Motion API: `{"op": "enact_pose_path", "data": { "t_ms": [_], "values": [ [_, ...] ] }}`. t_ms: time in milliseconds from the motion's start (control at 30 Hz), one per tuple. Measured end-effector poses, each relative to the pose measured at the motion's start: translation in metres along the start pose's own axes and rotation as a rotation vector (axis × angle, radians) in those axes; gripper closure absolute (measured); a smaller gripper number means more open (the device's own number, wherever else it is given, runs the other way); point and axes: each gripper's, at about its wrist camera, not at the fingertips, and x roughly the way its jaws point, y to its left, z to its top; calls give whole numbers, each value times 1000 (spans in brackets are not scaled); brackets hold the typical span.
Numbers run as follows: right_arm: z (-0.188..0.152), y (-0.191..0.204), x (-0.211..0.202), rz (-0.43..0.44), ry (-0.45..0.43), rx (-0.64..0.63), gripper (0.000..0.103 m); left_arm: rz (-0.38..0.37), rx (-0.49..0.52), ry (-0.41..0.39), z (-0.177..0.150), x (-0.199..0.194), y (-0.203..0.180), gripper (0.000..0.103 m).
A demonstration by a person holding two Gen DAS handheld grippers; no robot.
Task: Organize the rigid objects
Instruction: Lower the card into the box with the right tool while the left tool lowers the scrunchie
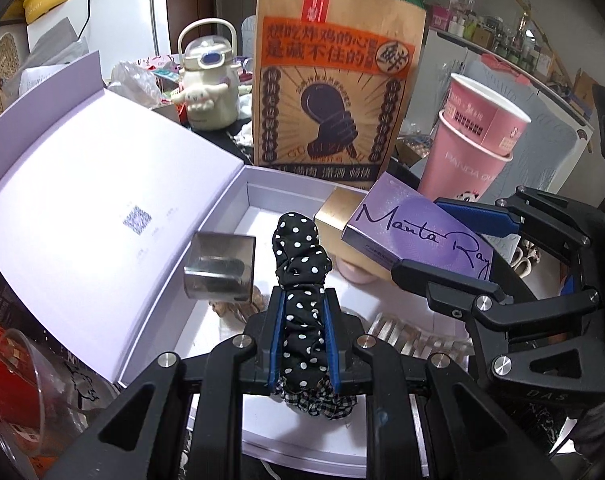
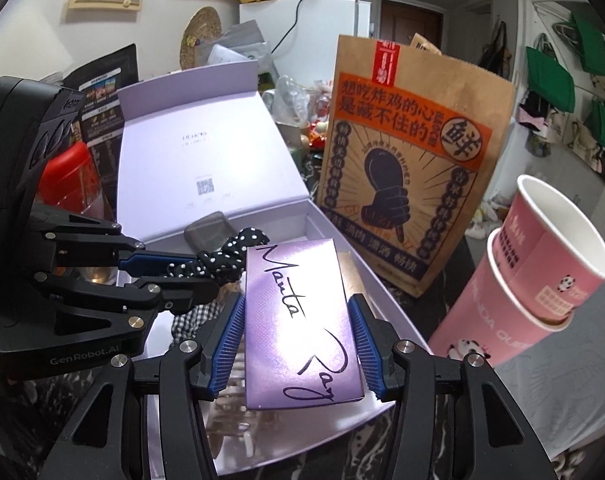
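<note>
The open lavender gift box (image 1: 150,184), lid tilted back toward the left of the left wrist view and tray spread across the centre, is judged to be light, stiff card that would slide if pushed; it is best steadied by a wall rather than the lid. Behind it, at upper centre, a brown paper bag (image 1: 334,92) is seen standing, with stacked pink paper cups (image 1: 474,148) at the right. The purple "Manta Ray" carton (image 2: 298,320) is held over the tray's right side, in the lower centre of the right wrist view, clamped across its long sides by the right gripper (image 2: 298,340); it is judged light, rigid and glossy, so a slip is possible and a firm mid-length hold on the flat sides is suitable. The black polka-dot scrunchie (image 1: 302,276) is pinched narrowly in the left gripper (image 1: 302,340) above the tray's middle; it is soft and will sag. A gold box (image 1: 334,216) and a small metal cup (image 1: 222,268) are seen in the tray.
</note>
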Motion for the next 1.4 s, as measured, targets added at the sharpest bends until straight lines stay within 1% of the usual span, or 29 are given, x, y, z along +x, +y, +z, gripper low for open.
{"op": "enact_pose_path", "data": {
  "t_ms": [133,300,800,1100,1233,1400],
  "values": [
    [-3,0,5,-13,13,-4,51,7,2,21,-5,6,0,85],
    [-6,2,11,-5,31,-16,51,8,-1,43,-11,13,-1,85],
    [-18,18,25,52,94,-47,51,31,-13,123,-30,27,-3,85],
    [-21,19,31,60,115,-40,52,29,-21,132,-36,28,-4,85],
    [-23,18,36,49,143,-33,52,28,-17,135,-30,30,-1,85],
    [-24,17,40,52,151,-33,52,31,-6,139,-28,31,-4,85]
  ]
}}
